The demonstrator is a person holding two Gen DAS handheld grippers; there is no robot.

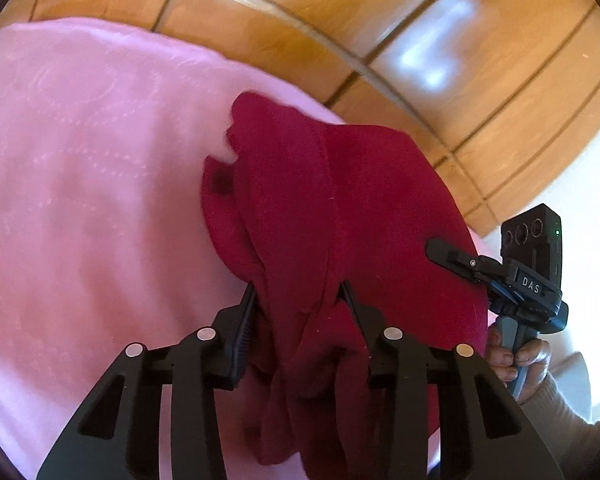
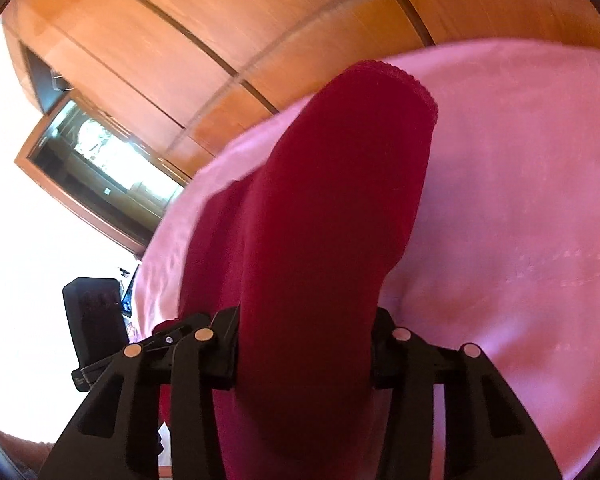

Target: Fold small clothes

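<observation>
A dark red small garment (image 1: 332, 200) hangs lifted over a pink blanket (image 1: 80, 180). My left gripper (image 1: 300, 296) is shut on a bunched part of it, cloth spilling between and below the jaws. The right gripper (image 1: 452, 252) shows at the right of the left wrist view, its fingers on the garment's edge. In the right wrist view the right gripper (image 2: 306, 320) is shut on the same red garment (image 2: 332, 200), which stretches away to a scalloped hem. The cloth hides the right gripper's fingertips there.
The pink blanket (image 2: 520, 200) covers a bed. Wooden wardrobe panels (image 1: 440, 60) stand close behind it. A framed mirror or window (image 2: 100, 160) and a bright white wall are to the left in the right wrist view. The left gripper's body (image 2: 96, 320) shows there.
</observation>
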